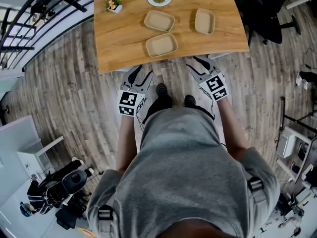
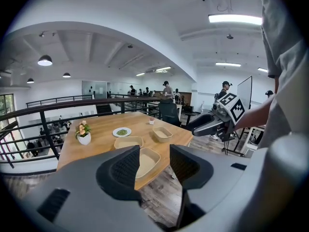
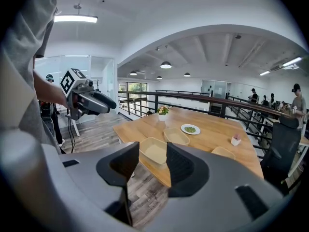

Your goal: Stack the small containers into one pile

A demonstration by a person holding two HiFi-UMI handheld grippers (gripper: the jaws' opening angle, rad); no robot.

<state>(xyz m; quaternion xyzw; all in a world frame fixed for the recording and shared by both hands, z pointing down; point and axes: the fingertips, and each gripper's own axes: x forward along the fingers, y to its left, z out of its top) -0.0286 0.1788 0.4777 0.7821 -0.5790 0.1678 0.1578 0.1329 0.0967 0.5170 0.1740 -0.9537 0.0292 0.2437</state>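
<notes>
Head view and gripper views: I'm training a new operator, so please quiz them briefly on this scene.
1. How many shallow beige rectangular containers lie on the light wooden table?
2. True or false: these containers are already stacked in one pile.
3. The right gripper has its jaws: A) shut on a container; B) apart with nothing gripped; C) shut together.
Key: 1) three; 2) false, each lies apart from the others; 3) B.
</notes>
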